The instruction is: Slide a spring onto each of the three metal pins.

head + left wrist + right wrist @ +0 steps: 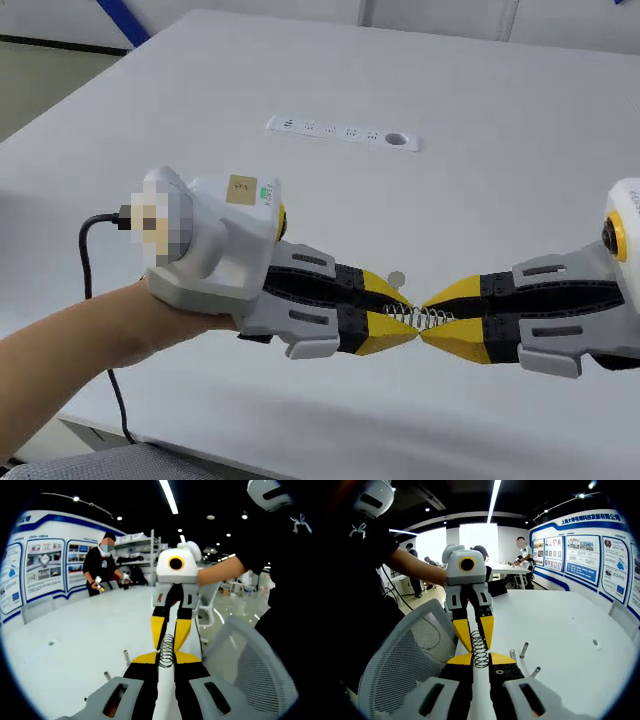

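Note:
A small metal coil spring [420, 319] hangs above the white table, stretched between the yellow tips of both grippers. My left gripper [410, 320] comes in from the left and is shut on one end of the spring [166, 651]. Facing it tip to tip, my right gripper [430, 320] is shut on the other end of the spring [479, 650]. Just past the tips, two bare metal pins [524, 650] [535, 671] stand upright on the table. A third, shorter pin [513, 654] beside them carries a spring. Two of the pins [126, 656] [106, 675] also appear in the left gripper view.
A white power strip [340, 131] lies farther back on the table [480, 200]. A black cable [88, 262] runs down from the left gripper past the near table edge. A grey mesh chair [405, 650] stands by the table. People stand at other tables behind.

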### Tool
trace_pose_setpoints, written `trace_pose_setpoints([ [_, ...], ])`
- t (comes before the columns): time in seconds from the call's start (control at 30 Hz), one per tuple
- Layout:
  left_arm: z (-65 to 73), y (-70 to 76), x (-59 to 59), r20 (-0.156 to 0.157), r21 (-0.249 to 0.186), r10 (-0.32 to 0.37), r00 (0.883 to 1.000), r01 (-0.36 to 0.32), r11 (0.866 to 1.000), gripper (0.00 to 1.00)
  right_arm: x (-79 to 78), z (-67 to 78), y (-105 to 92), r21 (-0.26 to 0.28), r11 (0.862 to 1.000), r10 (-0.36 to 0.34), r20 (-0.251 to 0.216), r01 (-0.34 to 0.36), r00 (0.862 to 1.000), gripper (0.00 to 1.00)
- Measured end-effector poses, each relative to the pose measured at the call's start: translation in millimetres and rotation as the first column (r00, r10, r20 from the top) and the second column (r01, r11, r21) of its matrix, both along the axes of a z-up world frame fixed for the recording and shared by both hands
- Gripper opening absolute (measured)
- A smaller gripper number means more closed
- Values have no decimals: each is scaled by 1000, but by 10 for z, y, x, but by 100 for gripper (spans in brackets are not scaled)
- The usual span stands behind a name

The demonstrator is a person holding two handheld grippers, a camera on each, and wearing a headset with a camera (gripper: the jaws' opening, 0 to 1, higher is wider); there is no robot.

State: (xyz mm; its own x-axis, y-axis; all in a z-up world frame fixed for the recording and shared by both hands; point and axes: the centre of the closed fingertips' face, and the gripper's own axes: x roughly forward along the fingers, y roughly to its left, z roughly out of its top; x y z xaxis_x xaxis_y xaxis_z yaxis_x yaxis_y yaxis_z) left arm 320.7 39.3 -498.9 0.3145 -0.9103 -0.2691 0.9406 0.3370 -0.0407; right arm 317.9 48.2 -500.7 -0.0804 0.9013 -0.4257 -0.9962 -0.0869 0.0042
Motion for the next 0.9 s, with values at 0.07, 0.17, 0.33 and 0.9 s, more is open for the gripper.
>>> trace_pose_setpoints([
  [0.07, 15, -1, 10, -5, -5, 2, 1000, -2, 1000, 10, 5, 25, 2, 1, 1000, -2, 5, 2, 1000, 12],
  [0.17, 9, -7, 8, -10, 0, -3, 1000, 3, 1000, 10, 4, 47, -1, -1, 1000, 8, 10, -7, 1000, 12],
  [0.33, 15, -19, -13, -7, 1, -17, 1000, 17, 1000, 10, -19, 88, -11, 3, 999, 33, 11, -33, 999, 12],
  [0.9, 10, -26, -25, 13, 25, -24, 1000, 24, 999, 10, -74, 414, 185, 135, 990, 52, -49, -45, 997, 11],
])
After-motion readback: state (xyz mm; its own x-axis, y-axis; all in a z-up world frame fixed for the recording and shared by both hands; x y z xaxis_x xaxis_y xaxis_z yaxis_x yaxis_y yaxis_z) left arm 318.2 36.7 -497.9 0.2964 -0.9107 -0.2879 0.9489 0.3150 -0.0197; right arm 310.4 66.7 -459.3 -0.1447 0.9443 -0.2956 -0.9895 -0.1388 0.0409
